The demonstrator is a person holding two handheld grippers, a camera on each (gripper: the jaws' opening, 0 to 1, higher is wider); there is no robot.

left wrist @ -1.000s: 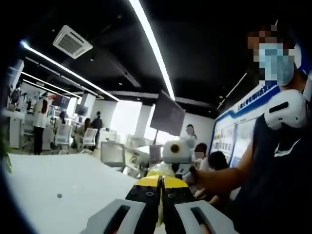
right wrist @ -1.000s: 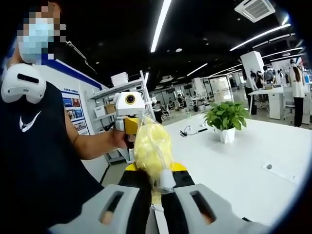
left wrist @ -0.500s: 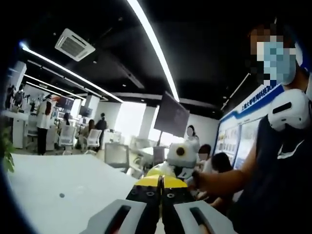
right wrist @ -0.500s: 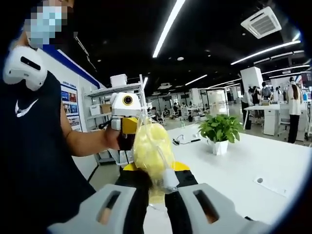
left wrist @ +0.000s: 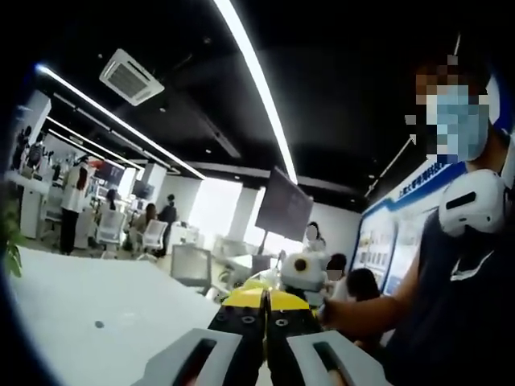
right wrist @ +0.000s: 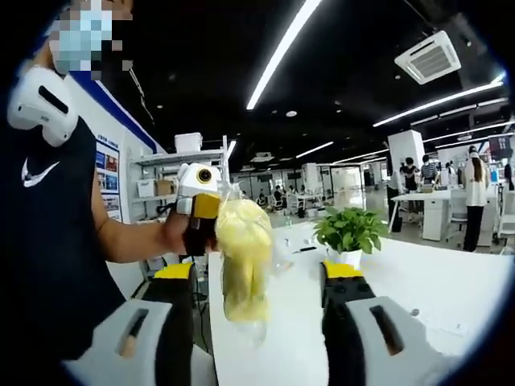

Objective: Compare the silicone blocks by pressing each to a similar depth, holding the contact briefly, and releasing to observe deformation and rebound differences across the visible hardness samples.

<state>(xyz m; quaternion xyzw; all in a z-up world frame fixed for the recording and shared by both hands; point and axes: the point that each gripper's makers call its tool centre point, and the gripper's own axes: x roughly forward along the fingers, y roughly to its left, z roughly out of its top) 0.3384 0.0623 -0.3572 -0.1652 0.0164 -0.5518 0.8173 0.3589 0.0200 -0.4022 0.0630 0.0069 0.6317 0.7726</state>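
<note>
Looking along the right gripper [right wrist: 261,277], we saw its jaws spread wide, holding nothing. Between them hung a clear bag of yellow blocks [right wrist: 244,257], pinched by the left gripper [right wrist: 197,221] above the white table [right wrist: 418,281]. We saw the left gripper's jaws pressed together.

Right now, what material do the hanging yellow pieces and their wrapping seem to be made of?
The yellow pieces look like soft matte silicone or foam: rounded, lumpy, dull. The bag around them seems thin clear plastic film, glossy and wrinkled, pinched at the top by the left gripper.
</note>
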